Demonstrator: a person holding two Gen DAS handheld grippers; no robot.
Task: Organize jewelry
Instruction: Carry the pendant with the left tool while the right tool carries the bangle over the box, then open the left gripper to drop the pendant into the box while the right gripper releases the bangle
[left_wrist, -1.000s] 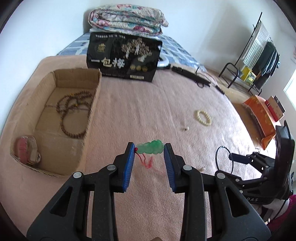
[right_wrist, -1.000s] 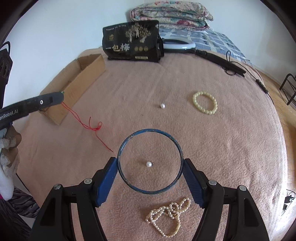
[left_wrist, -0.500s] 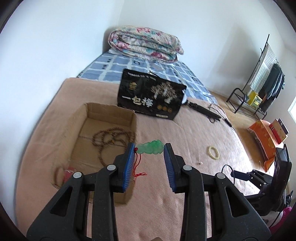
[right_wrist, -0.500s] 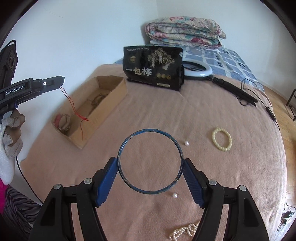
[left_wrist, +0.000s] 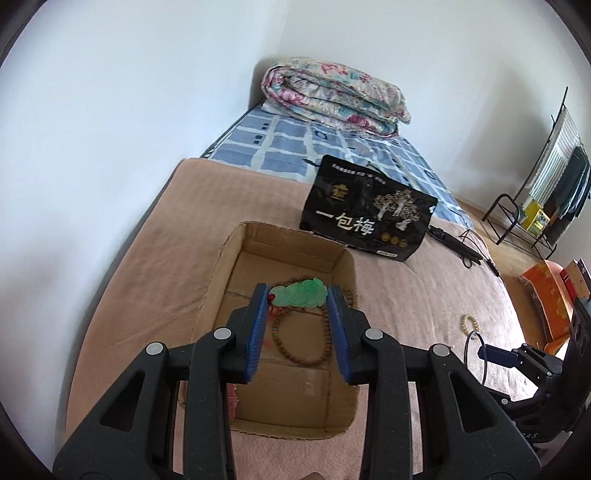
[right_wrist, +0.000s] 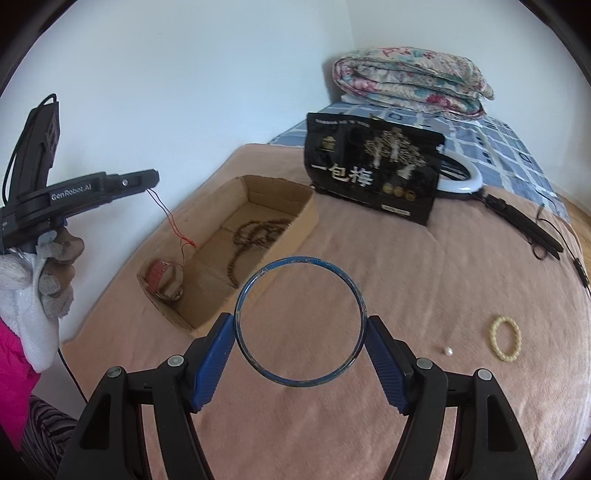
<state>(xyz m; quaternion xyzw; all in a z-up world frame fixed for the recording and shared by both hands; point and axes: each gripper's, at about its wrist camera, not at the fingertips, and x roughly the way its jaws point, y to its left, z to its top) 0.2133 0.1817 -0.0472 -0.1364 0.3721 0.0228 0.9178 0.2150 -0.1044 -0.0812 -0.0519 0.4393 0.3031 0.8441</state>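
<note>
My left gripper (left_wrist: 298, 295) is shut on a green jade pendant (left_wrist: 300, 294) and holds it above the open cardboard box (left_wrist: 236, 243). Its red cord (right_wrist: 173, 225) hangs down into the box. In the box lie a brown bead necklace (left_wrist: 321, 347) and a red-and-white bracelet (right_wrist: 162, 275). My right gripper (right_wrist: 300, 325) is shut on a blue bangle (right_wrist: 300, 382), held above the blanket, to the right of the box (right_wrist: 295, 221). A cream bead bracelet (right_wrist: 505, 338) and a loose pearl (right_wrist: 448, 350) lie on the blanket to the right.
A black printed bag (right_wrist: 373, 170) stands behind the box. A folded floral quilt (right_wrist: 410, 81) lies at the bed head. A ring light (right_wrist: 461, 177) and black cables (right_wrist: 524, 221) lie at the back right. A clothes rack (left_wrist: 546, 199) stands beyond the bed.
My left gripper has carried the jade pendant left until it is over the box. My right gripper has lifted and swung left with the bangle; the pearl necklace has left its view.
</note>
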